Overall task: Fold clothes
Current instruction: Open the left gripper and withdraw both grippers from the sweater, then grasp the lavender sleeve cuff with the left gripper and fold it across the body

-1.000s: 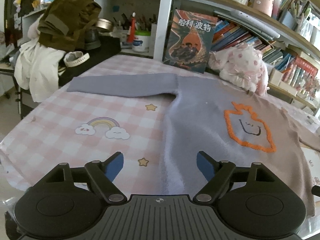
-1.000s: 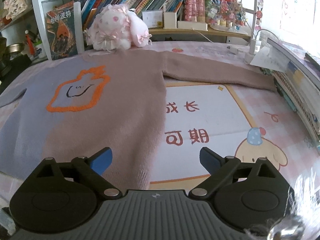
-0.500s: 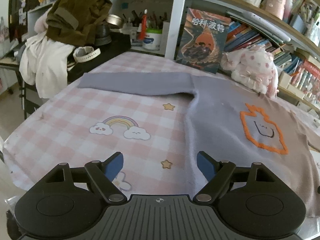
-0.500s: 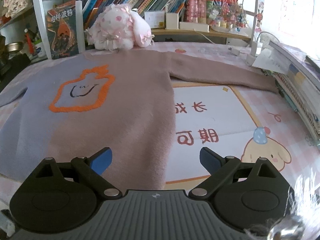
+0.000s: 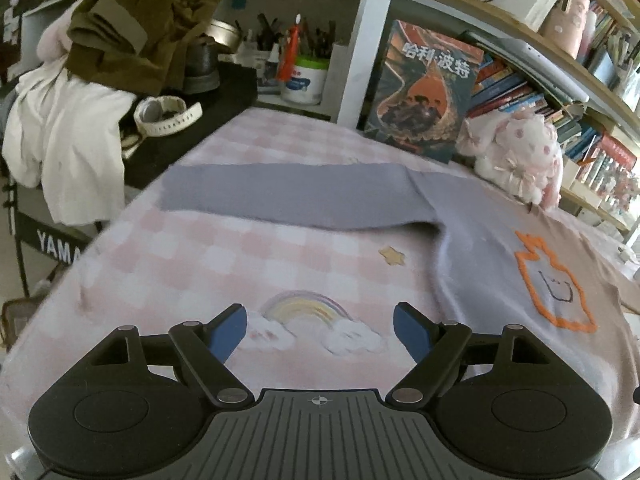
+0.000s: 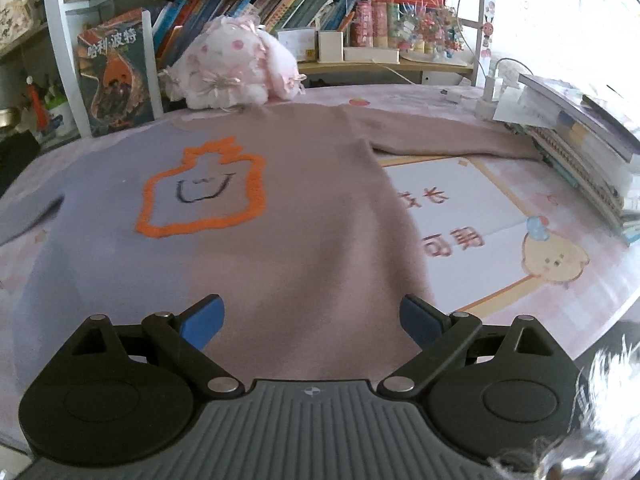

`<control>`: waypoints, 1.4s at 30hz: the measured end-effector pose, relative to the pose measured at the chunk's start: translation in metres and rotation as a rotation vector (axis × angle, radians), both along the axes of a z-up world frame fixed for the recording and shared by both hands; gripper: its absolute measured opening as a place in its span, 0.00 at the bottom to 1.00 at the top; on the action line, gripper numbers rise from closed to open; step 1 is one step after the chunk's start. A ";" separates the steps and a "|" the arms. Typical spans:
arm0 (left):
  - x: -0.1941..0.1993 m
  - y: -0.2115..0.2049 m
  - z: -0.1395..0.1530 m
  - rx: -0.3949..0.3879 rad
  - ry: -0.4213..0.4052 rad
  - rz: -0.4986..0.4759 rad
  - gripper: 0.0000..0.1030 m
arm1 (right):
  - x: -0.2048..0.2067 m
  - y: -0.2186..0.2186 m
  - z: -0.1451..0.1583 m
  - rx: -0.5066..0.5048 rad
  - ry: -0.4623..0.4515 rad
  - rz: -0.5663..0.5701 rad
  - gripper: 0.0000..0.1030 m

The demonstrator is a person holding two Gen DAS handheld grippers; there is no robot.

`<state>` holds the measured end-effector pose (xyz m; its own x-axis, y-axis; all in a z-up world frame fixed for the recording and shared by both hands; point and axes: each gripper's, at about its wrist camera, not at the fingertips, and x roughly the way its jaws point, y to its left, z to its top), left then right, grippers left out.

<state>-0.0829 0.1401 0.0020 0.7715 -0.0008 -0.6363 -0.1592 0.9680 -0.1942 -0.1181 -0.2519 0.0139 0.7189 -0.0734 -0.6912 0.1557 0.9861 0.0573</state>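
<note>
A sweater, lilac on one half and dusty pink on the other, with an orange outline motif, lies flat and spread on the pink checked tablecloth [image 5: 224, 252]. Its lilac sleeve [image 5: 288, 196] stretches left in the left wrist view; its pink sleeve [image 6: 448, 140] stretches right in the right wrist view. My left gripper [image 5: 320, 330] is open and empty above the rainbow print, left of the sweater's body [image 5: 480, 264]. My right gripper [image 6: 312, 320] is open and empty over the sweater's pink lower part [image 6: 320, 264].
A pink plush toy [image 6: 232, 68] and a standing book [image 5: 424, 92] sit behind the sweater's collar. Stacked books [image 6: 592, 152] line the right edge. A side table with heaped clothes [image 5: 132, 20] and a white garment [image 5: 68, 140] stands at the left. Bookshelves [image 6: 320, 8] run behind.
My left gripper has moved left, off the sweater's lilac hem to over the rainbow print. My right gripper has shifted left, further over the pink half. Both stay open.
</note>
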 end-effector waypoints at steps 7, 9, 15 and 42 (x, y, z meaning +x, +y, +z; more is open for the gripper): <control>0.028 0.066 -0.001 -0.107 -0.024 0.065 0.68 | -0.006 0.045 0.001 -0.010 -0.014 -0.032 0.92; 0.040 0.082 -0.002 -0.135 -0.039 0.092 0.60 | -0.007 0.053 0.001 -0.018 -0.008 -0.038 0.92; 0.071 0.119 -0.013 -0.198 -0.051 0.180 0.58 | -0.016 0.069 0.006 -0.040 -0.001 -0.033 0.92; 0.124 0.136 -0.045 -0.586 -0.019 0.298 0.38 | -0.026 0.064 0.031 -0.117 -0.020 -0.135 0.92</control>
